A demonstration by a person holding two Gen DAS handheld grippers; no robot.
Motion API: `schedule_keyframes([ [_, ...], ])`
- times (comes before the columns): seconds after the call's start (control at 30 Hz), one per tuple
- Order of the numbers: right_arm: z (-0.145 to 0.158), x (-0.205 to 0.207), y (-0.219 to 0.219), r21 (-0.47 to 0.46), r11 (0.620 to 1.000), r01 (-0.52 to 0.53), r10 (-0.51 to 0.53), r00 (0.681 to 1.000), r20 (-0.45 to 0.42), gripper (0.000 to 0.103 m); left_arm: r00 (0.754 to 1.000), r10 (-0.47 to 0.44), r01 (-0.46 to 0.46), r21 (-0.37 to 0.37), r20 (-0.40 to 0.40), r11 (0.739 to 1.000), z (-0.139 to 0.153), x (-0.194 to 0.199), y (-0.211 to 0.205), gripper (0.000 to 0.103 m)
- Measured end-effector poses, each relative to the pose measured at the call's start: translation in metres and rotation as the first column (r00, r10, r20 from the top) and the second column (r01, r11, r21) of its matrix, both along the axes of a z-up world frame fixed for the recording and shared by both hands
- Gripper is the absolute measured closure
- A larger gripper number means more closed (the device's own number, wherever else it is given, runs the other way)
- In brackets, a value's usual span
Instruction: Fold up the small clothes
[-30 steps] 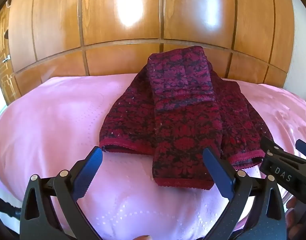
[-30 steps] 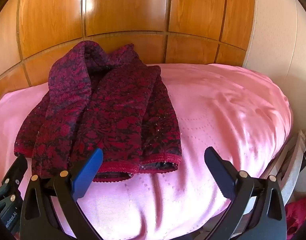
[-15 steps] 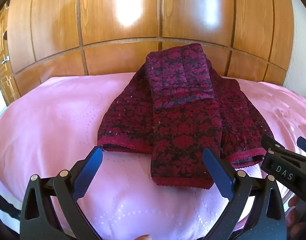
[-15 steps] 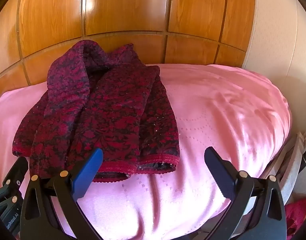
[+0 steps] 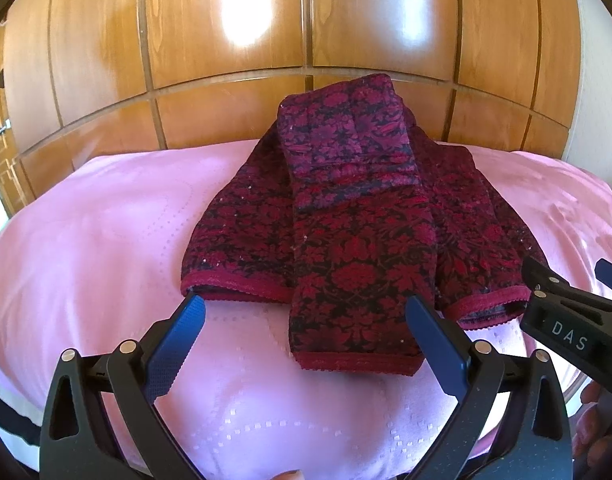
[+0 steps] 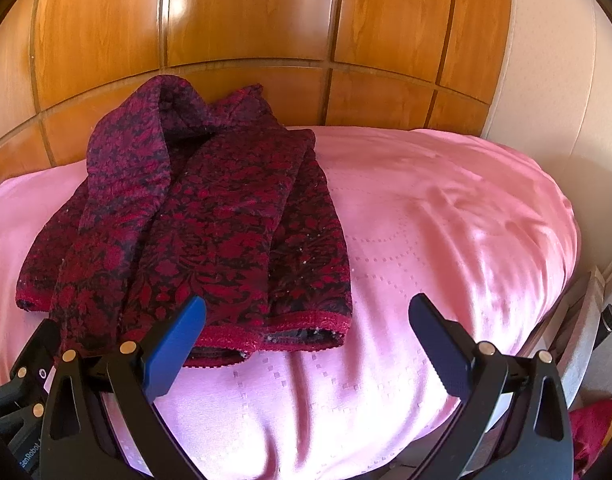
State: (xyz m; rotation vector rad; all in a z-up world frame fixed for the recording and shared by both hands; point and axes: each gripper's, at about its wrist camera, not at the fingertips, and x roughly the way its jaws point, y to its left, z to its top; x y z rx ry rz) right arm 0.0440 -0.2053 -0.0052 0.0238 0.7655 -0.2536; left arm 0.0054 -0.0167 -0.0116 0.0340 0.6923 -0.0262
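We see dark red floral garment point(image 5: 358, 240) mid-frame on pink bedspread point(image 5: 98, 240), long axis running bottom to top. Left gripper point(image 5: 306, 338), jaws spread, empty, straddles near hem. Right gripper point(image 6: 306, 336), also spread, empty, sits right of hem.

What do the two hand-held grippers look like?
Both look alike. The left hand-held gripper has a black, speckled frame with triangular cut-outs, silver rivets and two blue textured fingers. The right hand-held gripper matches it; seen from the left wrist, its side bears white letters "DAS".
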Motion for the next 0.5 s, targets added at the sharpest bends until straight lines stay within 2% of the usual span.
schedule_keyframes([
  [0.5, -0.0021, 0.0004, 0.0014, -0.005, 1.000, -0.005, 0.005, 1.000, -0.005, 0.002, 1.000, -0.017, 0.017, 0.008, -0.015, 1.000, -0.0048, 0.0012, -0.0033, 0.004],
])
